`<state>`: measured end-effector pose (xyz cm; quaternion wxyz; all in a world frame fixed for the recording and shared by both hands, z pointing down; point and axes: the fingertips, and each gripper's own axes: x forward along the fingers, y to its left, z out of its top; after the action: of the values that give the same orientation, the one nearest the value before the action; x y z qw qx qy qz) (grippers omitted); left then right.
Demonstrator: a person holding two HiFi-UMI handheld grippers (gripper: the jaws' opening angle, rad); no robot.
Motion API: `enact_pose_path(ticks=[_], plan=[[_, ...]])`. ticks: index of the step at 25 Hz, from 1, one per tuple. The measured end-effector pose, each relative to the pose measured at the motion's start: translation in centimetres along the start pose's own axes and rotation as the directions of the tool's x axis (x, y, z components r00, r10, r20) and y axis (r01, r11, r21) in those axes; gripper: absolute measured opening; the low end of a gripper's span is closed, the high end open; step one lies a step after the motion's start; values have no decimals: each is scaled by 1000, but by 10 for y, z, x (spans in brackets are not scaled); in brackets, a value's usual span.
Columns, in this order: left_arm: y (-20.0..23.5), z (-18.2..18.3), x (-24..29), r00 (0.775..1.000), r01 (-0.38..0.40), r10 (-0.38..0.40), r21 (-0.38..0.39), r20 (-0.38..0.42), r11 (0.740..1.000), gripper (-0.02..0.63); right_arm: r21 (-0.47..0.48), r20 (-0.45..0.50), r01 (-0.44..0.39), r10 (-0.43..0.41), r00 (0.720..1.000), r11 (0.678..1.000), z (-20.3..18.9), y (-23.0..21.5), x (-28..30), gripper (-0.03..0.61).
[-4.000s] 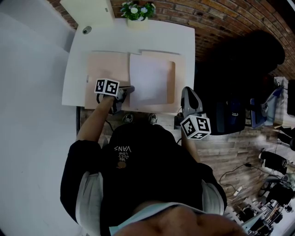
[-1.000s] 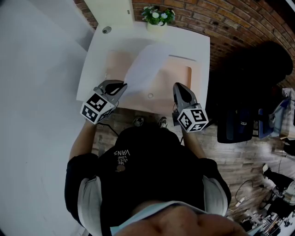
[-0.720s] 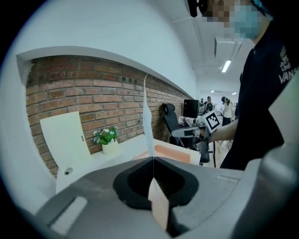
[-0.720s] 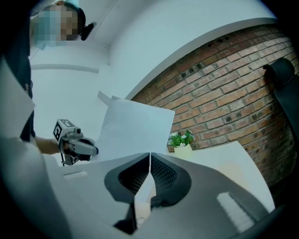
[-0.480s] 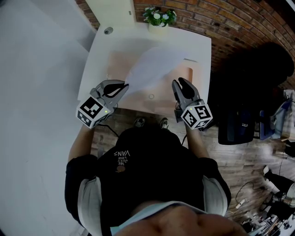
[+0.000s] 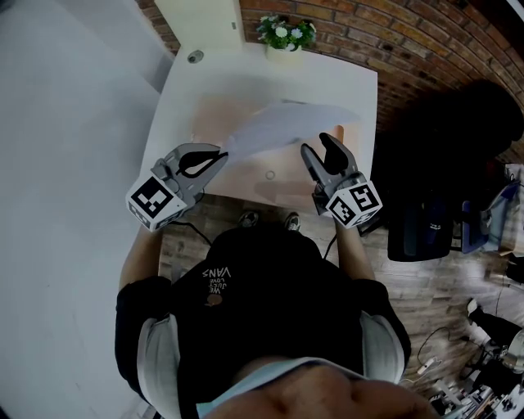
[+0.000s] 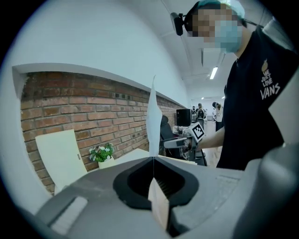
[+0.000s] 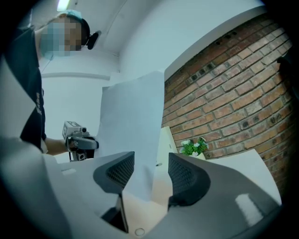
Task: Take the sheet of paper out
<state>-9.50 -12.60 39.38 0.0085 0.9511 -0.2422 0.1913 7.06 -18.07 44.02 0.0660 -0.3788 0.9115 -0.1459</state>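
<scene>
A white sheet of paper (image 6: 282, 123) hangs in the air above a peach folder (image 6: 274, 190) that lies on the white table (image 6: 348, 74). My left gripper (image 6: 223, 153) is shut on the sheet's near left corner and holds it up. In the left gripper view the sheet (image 7: 153, 116) stands edge-on out of the closed jaws of that gripper (image 7: 153, 159). My right gripper (image 6: 318, 147) is at the sheet's right side with its jaws opening. In the right gripper view the sheet (image 8: 133, 126) hangs between the spread fingers of the right gripper (image 8: 150, 170), and neither pad touches it.
A potted plant (image 6: 286, 33) stands at the table's far edge by the brick wall. A cream panel (image 6: 196, 16) and a small round object (image 6: 194, 56) are at the far left. A dark chair and bags (image 6: 422, 221) stand on the floor to the right.
Both grippers have risen. The sheet has come up out of the folder and bows higher. The right gripper's jaws have gone from shut to wide apart.
</scene>
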Motion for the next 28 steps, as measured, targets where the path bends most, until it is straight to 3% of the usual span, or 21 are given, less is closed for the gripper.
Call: enact_pose_path(ticks=[7, 10, 16, 20, 25, 28], plan=[[4, 3, 1, 998, 38, -35, -77, 51, 996, 0, -43, 26, -100, 101, 995, 994, 14, 12, 6, 207], [8, 2, 5, 998, 42, -37, -101, 53, 994, 1, -54, 27, -102, 103, 994, 993, 16, 12, 5, 96], [18, -10, 16, 997, 60, -49, -208, 59, 976, 2, -48, 2, -103, 103, 995, 994, 17, 8, 1, 3], [24, -17, 25, 995, 83, -62, -306, 79, 948, 2, -29, -23, -98, 97, 995, 995, 20, 3, -1, 3], [30, -32, 39, 989, 142, -106, -451, 103, 881, 1, 130, -68, -88, 97, 993, 988, 17, -6, -3, 3], [32, -41, 46, 987, 161, -127, -506, 102, 847, 2, 143, -121, -67, 85, 989, 987, 14, -10, -2, 3]])
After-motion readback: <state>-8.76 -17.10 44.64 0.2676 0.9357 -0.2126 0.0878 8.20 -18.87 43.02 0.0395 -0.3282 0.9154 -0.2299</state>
